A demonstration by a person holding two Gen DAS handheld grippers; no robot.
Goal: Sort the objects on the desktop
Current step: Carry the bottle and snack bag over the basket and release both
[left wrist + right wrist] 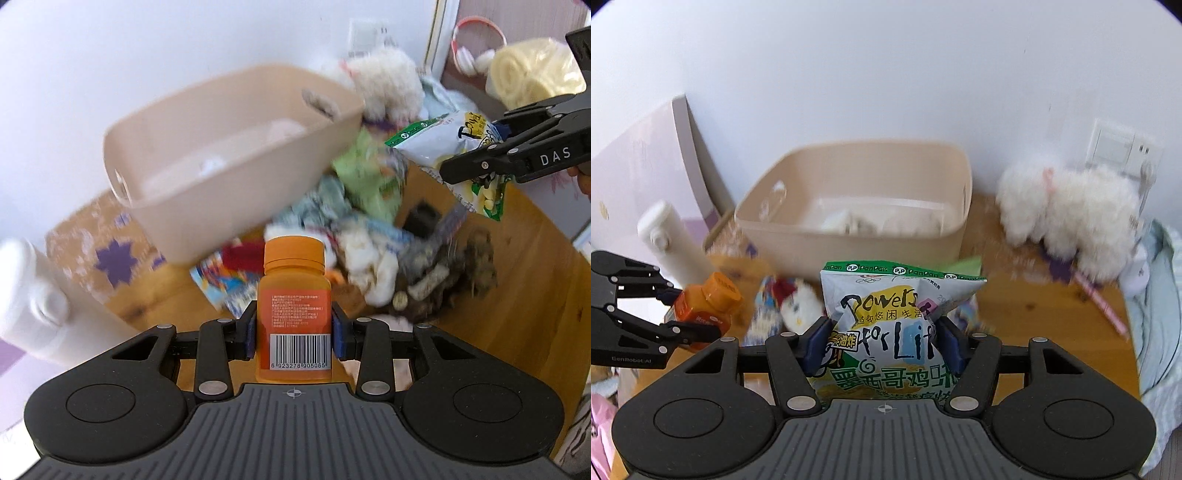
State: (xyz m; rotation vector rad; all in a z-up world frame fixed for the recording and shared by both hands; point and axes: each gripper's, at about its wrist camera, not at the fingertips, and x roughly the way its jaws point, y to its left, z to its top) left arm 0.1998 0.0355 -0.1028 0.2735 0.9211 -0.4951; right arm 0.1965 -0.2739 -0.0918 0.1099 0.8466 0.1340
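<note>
An orange pill bottle [294,291] with a barcode label stands upright between the blue pads of my left gripper [294,325], which is shut on it above the wooden desk [528,258]. My right gripper [882,332] is shut on a white and green snack bag [886,295], its pads squeezing the bag's middle. In the right wrist view the left gripper [690,314] and its orange bottle [709,299] hang at the left. The left wrist view has the right gripper [476,144] with the bag [432,140] at upper right. A beige bin [236,192] [857,243] lies ahead of both.
A pile of packets and soft toys [369,229] covers the desk beside the bin. A white plush toy [1067,206] sits by the wall at the right. Left of the bin stand a white bottle [670,240] and a patterned box [107,251]. Pale items lie inside the bin.
</note>
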